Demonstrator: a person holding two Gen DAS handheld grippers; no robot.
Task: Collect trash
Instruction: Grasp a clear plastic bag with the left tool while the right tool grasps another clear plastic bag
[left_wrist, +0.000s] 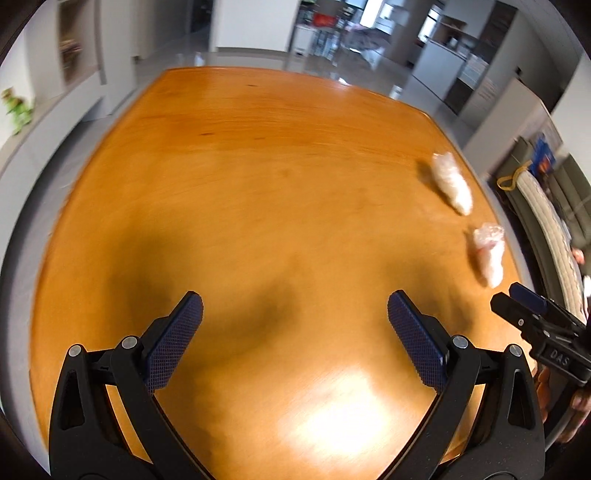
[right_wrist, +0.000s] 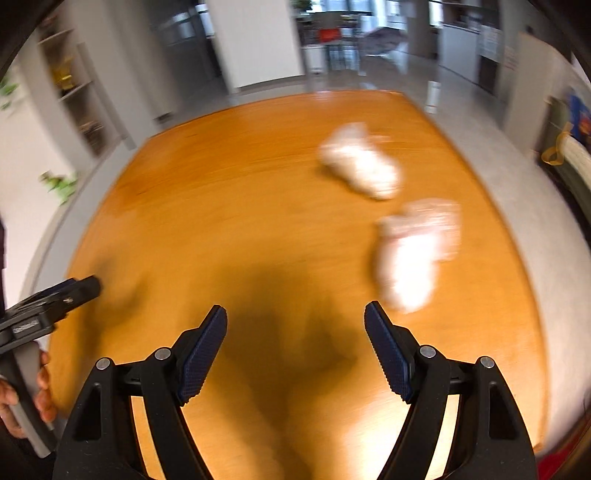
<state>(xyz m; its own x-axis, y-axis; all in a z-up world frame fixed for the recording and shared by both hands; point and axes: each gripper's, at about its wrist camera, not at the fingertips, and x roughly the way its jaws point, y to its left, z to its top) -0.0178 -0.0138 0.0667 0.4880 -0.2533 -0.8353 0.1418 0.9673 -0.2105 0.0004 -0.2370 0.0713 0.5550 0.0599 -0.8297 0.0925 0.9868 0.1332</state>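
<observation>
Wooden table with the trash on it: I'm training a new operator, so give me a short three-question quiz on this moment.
1. True or false: the left gripper holds a wad.
2. How many crumpled white wads lie on the wooden table? A) one B) two C) four
3. Which gripper is nearer the wads, left or right?

Key:
1. False; its jaws are open and empty.
2. B: the far wad and the near wad.
3. The right gripper, also open.
</observation>
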